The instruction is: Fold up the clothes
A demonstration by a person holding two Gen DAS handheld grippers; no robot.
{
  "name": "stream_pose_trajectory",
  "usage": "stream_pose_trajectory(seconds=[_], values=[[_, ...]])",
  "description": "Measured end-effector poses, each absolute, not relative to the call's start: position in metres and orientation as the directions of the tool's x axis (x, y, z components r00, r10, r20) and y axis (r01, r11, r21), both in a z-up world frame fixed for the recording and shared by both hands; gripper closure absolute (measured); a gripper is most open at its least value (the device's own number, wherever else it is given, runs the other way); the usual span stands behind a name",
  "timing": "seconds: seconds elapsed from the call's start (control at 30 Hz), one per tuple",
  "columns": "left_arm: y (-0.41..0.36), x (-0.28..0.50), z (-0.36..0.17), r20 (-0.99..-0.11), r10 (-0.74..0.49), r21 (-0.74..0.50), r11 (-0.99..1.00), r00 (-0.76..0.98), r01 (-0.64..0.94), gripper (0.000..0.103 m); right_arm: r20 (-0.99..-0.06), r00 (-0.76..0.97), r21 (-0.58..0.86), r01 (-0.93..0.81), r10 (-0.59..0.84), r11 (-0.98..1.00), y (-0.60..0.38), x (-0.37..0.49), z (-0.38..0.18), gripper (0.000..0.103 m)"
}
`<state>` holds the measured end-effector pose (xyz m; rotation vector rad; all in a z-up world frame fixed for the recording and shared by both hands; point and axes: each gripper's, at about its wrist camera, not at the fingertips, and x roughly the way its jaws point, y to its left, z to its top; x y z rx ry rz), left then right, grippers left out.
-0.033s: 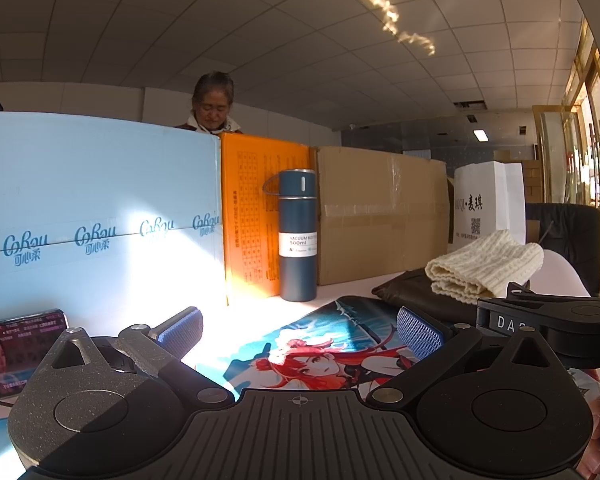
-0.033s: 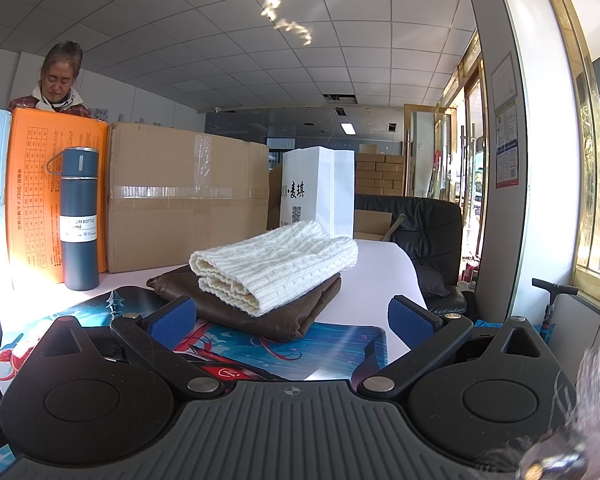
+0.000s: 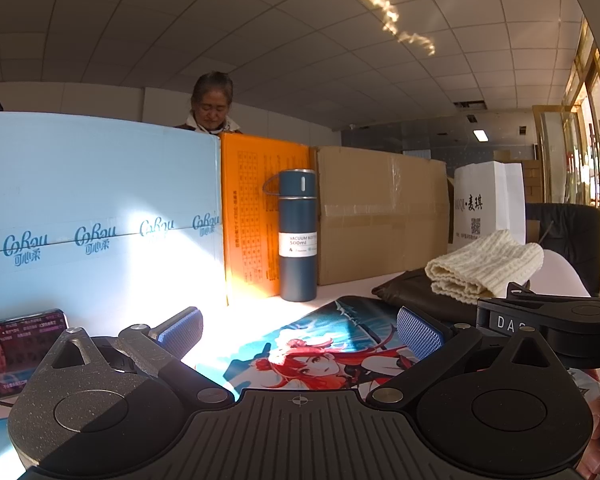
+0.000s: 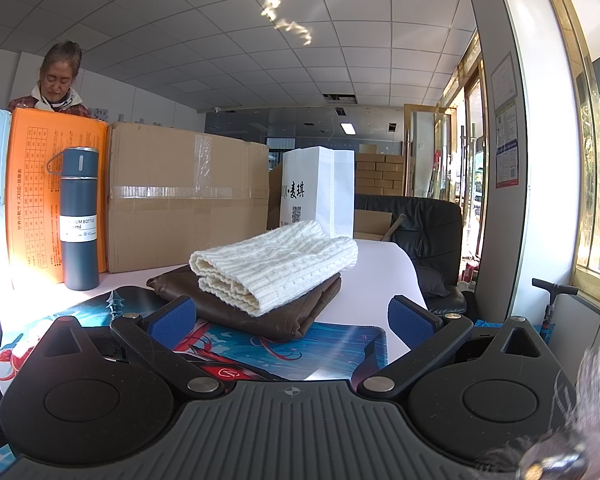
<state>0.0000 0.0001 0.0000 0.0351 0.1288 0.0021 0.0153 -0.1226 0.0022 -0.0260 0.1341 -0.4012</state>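
Note:
A folded white knit sweater [image 4: 276, 266] lies on top of a folded brown garment [image 4: 288, 316] on the table, at the far edge of a printed anime mat [image 4: 260, 350]. The stack also shows at the right of the left wrist view, sweater [image 3: 486, 266] on the brown garment [image 3: 412, 292]. My right gripper [image 4: 296, 320] is open and empty, low over the mat just in front of the stack. My left gripper [image 3: 300, 330] is open and empty over the mat [image 3: 320, 344], left of the stack.
A blue vacuum bottle [image 3: 298, 236] stands on the table before an orange box [image 3: 252, 216], a cardboard box [image 4: 188, 200] and a light blue box [image 3: 96, 208]. A white paper bag [image 4: 320, 192], a phone [image 3: 16, 350] at left, a black chair [image 4: 416, 236] and a person [image 3: 212, 104] behind.

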Motion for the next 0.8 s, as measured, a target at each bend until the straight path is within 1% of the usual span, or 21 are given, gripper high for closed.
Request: stream_pose_trajectory(seconds=[0.8], values=[[0.0006, 0.0042, 0.0005, -0.127, 0.004, 0.04, 0.999, 0.992, 0.001, 0.0, -0.126, 0.913, -0.052, 0.384, -0.388, 0.922, -0.121, 0.0156, 0.0006, 0.0]])
